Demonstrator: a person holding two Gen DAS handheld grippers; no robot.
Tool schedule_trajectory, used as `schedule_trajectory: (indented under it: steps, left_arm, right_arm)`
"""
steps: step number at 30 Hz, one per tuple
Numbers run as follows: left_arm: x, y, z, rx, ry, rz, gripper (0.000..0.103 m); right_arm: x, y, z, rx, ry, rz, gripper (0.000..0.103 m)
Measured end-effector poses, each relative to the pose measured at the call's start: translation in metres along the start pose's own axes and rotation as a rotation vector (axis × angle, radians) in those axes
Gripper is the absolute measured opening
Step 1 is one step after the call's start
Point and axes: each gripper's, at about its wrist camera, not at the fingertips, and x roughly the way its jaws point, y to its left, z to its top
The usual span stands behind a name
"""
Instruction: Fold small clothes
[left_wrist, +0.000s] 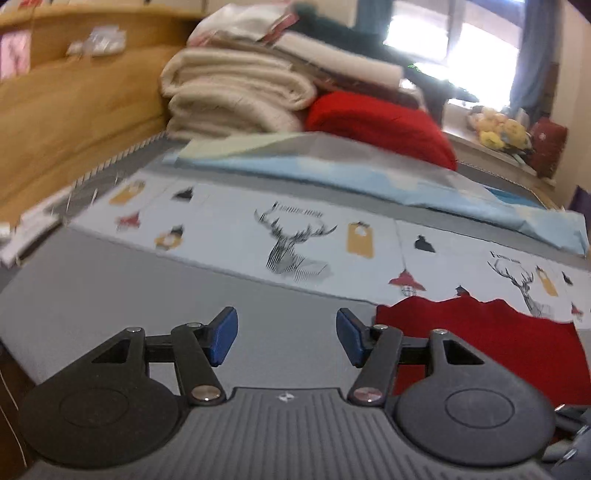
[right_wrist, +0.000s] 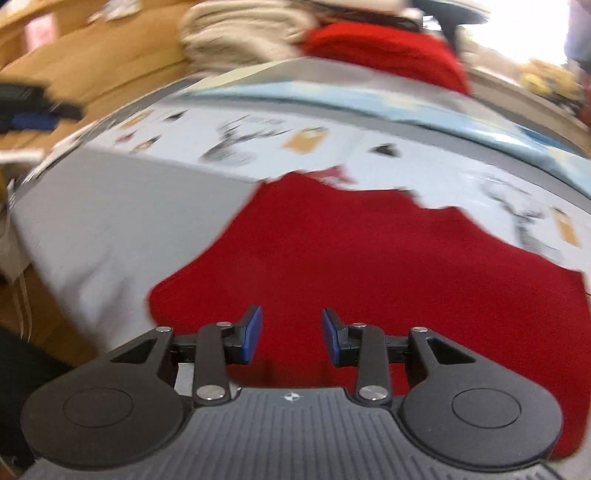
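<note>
A small red garment (right_wrist: 369, 251) lies flat on the grey bed surface (right_wrist: 122, 206), its far edge over a white printed cloth. In the left wrist view the same red garment (left_wrist: 491, 339) sits at the lower right. My left gripper (left_wrist: 287, 338) hangs open over bare grey sheet, just left of the garment, with nothing between its blue pads (left_wrist: 223, 338). My right gripper (right_wrist: 291, 334) hovers above the garment's near part, jaws apart, and no cloth is pinched between its pads (right_wrist: 253, 332). The left gripper (right_wrist: 33, 107) shows blurred at the right wrist view's far left.
A white cloth with deer prints (left_wrist: 295, 240) spans the bed behind the garment, then a light blue sheet (left_wrist: 369, 173). Folded cream blankets (left_wrist: 236, 92) and a red pillow (left_wrist: 380, 122) are stacked at the back. A wooden headboard (left_wrist: 74, 110) runs along the left.
</note>
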Motion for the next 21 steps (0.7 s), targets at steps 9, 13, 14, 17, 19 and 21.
schedule_trajectory:
  steps: [9,13,14,17,19,21]
  left_arm:
    - [-0.002,0.029,-0.006,-0.065,0.029,0.034,0.065]
    - [0.000,0.031,-0.009,-0.053,0.045,0.043,0.065]
    - [0.001,0.032,-0.009,-0.053,0.048,0.045,0.065]
    - [0.002,0.034,-0.009,-0.053,0.055,0.046,0.065]
    - [0.003,0.033,-0.009,-0.050,0.060,0.048,0.065]
    - [0.003,0.032,-0.009,-0.048,0.063,0.046,0.065]
  right_arm:
    - [0.049,0.083,-0.006,-0.224,0.049,0.061,0.057]
    - [0.072,0.105,-0.017,-0.366,0.073,0.019,0.080]
    - [0.077,0.110,-0.019,-0.407,0.079,-0.007,0.080]
    - [0.083,0.116,-0.025,-0.495,0.078,-0.066,0.077]
    - [0.084,0.114,-0.022,-0.497,0.067,-0.097,0.056]
    - [0.081,0.105,-0.016,-0.454,0.066,-0.077,0.050]
